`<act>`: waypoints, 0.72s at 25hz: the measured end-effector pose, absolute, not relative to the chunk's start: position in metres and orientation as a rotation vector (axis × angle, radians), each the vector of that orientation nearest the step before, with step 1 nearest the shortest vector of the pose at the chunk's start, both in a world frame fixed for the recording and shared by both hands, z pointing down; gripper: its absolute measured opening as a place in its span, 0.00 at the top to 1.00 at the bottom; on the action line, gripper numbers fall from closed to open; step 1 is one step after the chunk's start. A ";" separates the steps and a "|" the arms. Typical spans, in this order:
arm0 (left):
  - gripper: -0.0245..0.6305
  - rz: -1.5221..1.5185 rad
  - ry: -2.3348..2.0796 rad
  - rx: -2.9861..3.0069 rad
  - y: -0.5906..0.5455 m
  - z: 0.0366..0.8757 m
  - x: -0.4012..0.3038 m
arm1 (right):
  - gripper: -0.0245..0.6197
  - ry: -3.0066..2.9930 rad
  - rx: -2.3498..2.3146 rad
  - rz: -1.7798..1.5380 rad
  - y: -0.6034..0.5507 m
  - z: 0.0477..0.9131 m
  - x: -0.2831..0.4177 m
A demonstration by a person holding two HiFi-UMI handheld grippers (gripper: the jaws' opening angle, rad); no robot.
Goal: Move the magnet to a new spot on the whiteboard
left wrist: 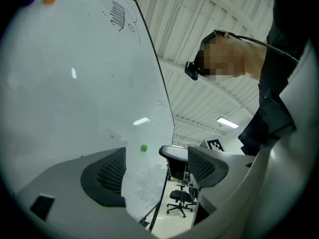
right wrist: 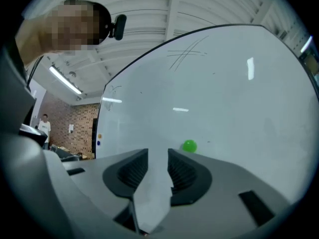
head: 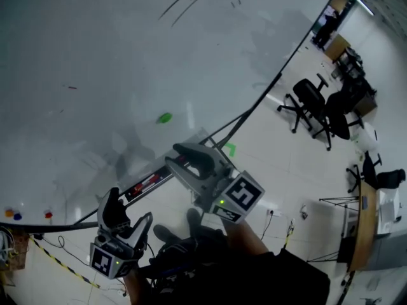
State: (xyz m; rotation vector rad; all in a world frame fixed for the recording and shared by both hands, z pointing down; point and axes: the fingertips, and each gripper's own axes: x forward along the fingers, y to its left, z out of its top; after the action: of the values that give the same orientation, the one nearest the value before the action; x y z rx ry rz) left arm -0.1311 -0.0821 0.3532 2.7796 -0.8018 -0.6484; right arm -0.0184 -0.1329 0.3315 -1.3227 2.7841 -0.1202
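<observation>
Sitting on the whiteboard (right wrist: 224, 93), the green magnet (right wrist: 189, 146) lay at one o'clock from the right gripper (right wrist: 158, 156), near its tips but not touching. Its jaws stood narrowly parted and empty. The left gripper (head: 130, 208), at seven o'clock of the right, gaped wide and held nothing.

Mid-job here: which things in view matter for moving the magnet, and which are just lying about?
Job: green magnet, whiteboard, right gripper and left gripper, both with jaws open and empty.

Lying about: orange magnet, blue magnet, red magnet near the board's edge; office chairs; striped floor tape.
</observation>
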 end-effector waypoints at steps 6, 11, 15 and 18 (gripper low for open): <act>0.38 -0.686 -0.709 2.775 -0.078 0.364 -0.132 | 0.73 2.717 -1.231 -0.267 -0.115 0.337 -0.019; 0.38 -0.700 -0.725 2.768 -0.068 0.363 -0.137 | 0.73 2.669 -1.101 -0.338 -0.106 0.334 -0.025; 0.38 -0.691 -0.792 2.787 -0.053 0.352 -0.131 | 0.74 2.658 -0.973 -0.354 -0.093 0.320 -0.021; 0.38 -0.683 -0.834 2.796 -0.040 0.348 -0.113 | 0.74 2.657 -0.892 -0.352 -0.080 0.315 -0.006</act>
State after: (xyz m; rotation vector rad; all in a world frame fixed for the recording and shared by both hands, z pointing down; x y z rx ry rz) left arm -0.1134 -0.0401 0.3483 2.7960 -0.8338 -0.6834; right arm -0.0061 -0.0796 0.3146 -0.8919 2.6574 -0.3521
